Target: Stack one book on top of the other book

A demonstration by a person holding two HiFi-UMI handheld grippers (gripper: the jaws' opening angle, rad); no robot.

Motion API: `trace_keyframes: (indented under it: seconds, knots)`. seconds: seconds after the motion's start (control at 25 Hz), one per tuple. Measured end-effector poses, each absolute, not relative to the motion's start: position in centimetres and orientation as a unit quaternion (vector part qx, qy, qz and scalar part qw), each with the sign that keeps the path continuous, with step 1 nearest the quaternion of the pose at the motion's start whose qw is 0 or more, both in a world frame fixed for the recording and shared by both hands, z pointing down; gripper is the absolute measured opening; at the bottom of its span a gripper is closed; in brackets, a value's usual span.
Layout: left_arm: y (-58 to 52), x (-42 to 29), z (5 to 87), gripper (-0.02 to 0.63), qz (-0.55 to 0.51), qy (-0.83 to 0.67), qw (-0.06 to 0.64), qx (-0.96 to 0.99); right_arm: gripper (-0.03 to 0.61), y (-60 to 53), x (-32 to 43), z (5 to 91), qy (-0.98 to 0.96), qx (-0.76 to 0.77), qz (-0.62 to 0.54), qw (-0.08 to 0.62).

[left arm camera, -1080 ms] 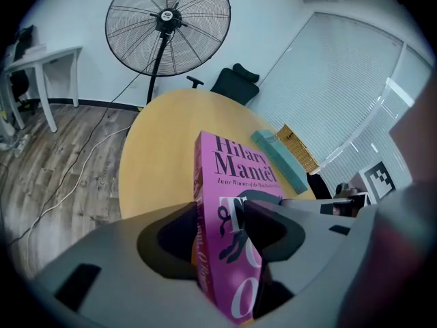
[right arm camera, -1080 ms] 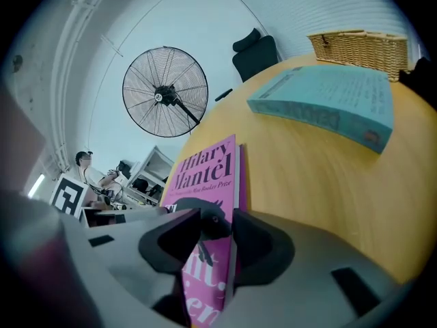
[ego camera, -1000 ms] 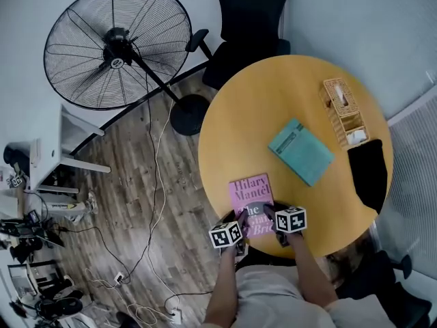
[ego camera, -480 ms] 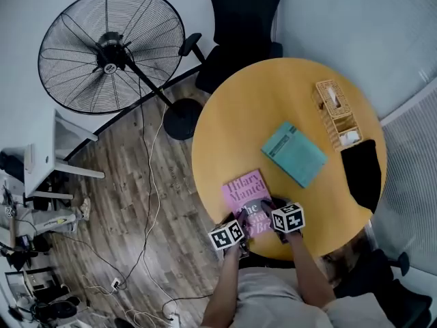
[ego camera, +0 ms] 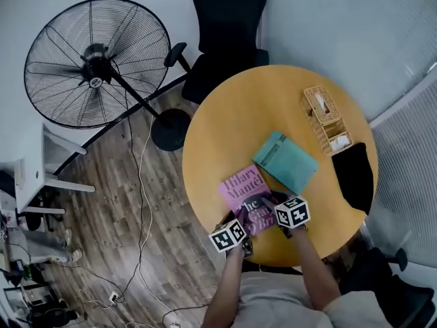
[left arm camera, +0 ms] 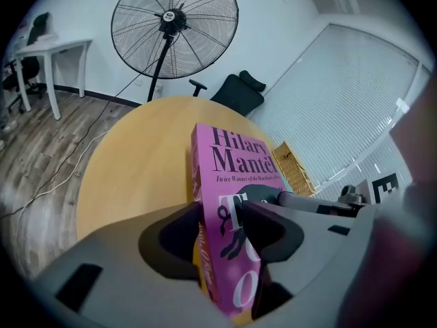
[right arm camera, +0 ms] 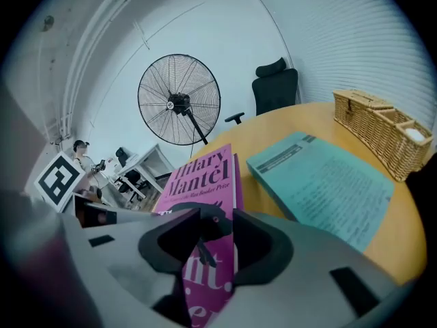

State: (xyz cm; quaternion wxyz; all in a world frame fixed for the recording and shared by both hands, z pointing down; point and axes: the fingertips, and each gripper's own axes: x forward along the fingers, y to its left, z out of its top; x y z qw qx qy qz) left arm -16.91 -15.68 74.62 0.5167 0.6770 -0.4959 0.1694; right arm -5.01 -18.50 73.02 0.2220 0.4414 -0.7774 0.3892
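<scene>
A pink book (ego camera: 243, 191) is held off the round wooden table (ego camera: 225, 125) by both grippers at its near edge, cover up. My left gripper (ego camera: 238, 224) grips its near left corner; the jaws are closing, pads pressed on the pink book (left arm camera: 232, 176). My right gripper (ego camera: 272, 208) is shut on the near right part of the pink book (right arm camera: 205, 176). A teal book (ego camera: 288, 162) lies flat on the table just beyond and to the right, its left edge close to the pink book's far corner. The right gripper view shows the teal book (right arm camera: 324, 183) alongside.
A wicker basket (ego camera: 326, 118) stands at the table's far right. A black chair back (ego camera: 351, 176) meets the table's right edge; another black chair (ego camera: 222, 26) stands behind it. A large floor fan (ego camera: 95, 63) and cables are on the left floor.
Both grippers have lifted the pink book and carried it forward and right, so its far corner now nearly reaches the teal book.
</scene>
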Motion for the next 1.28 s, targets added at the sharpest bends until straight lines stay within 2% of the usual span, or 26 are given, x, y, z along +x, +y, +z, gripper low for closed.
trace_keyframes:
  seconds: [0.44,1.28]
  knots:
    - [-16.9,-12.7,73.5,0.216,0.155,-0.489,0.523,0.681,0.153,-19.9,-0.9,71.5,-0.782,0.451,0.364,0.23]
    - [-17.4,-3.9,72.5,0.198,0.133,-0.549,0.508,0.65,0.152,-23.0,7.2,71.5,-0.845,0.334,0.341,0.241]
